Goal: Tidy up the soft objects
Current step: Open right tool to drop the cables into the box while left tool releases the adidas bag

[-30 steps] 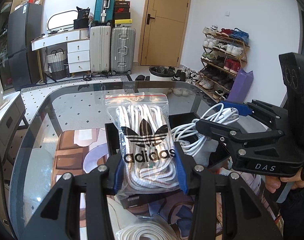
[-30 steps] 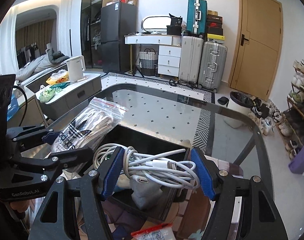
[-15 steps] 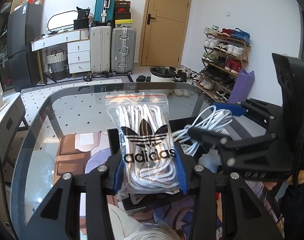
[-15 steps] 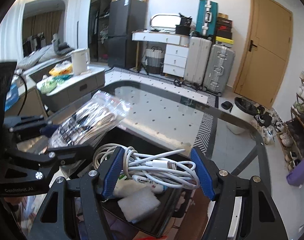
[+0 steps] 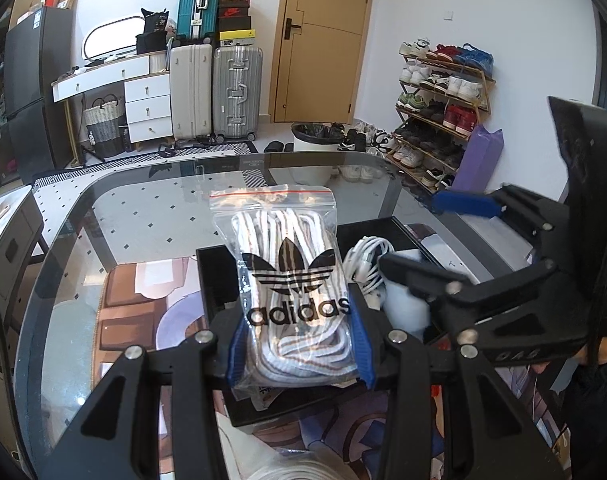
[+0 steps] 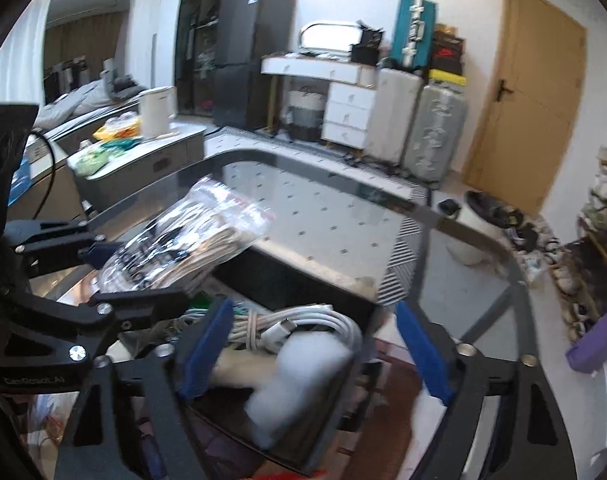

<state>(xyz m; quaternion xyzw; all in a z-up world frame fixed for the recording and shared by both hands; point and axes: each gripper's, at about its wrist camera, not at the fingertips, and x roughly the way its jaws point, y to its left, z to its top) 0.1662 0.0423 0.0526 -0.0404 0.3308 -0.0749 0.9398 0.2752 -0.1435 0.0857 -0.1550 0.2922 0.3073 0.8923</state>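
A clear zip bag of white laces (image 5: 291,280) with an adidas logo stands upright over the black tray (image 5: 211,276), and my left gripper (image 5: 297,344) is shut on its lower part. In the right wrist view the same bag (image 6: 191,244) tilts at the left in the left gripper (image 6: 135,276). My right gripper (image 6: 315,344) hangs over the tray (image 6: 303,280) with its jaws opening and touching nothing. Below it, inside the tray, lie a coiled white cable (image 6: 303,322) and a blurred white soft object (image 6: 299,380). The cable (image 5: 365,264) also shows beside the right gripper (image 5: 435,240).
The tray rests on a dark glass table (image 5: 143,208) with a patterned rug showing under the glass. A coil of white laces (image 5: 303,468) lies at the near edge. A person's hand (image 5: 599,356) holds the right gripper. A bin (image 6: 479,220) and shoe rack (image 5: 443,112) stand beyond the table.
The right gripper's jaws have spread apart and the white cable bundle has left them, now lying in the tray. The left gripper still holds the lace bag in about the same place.
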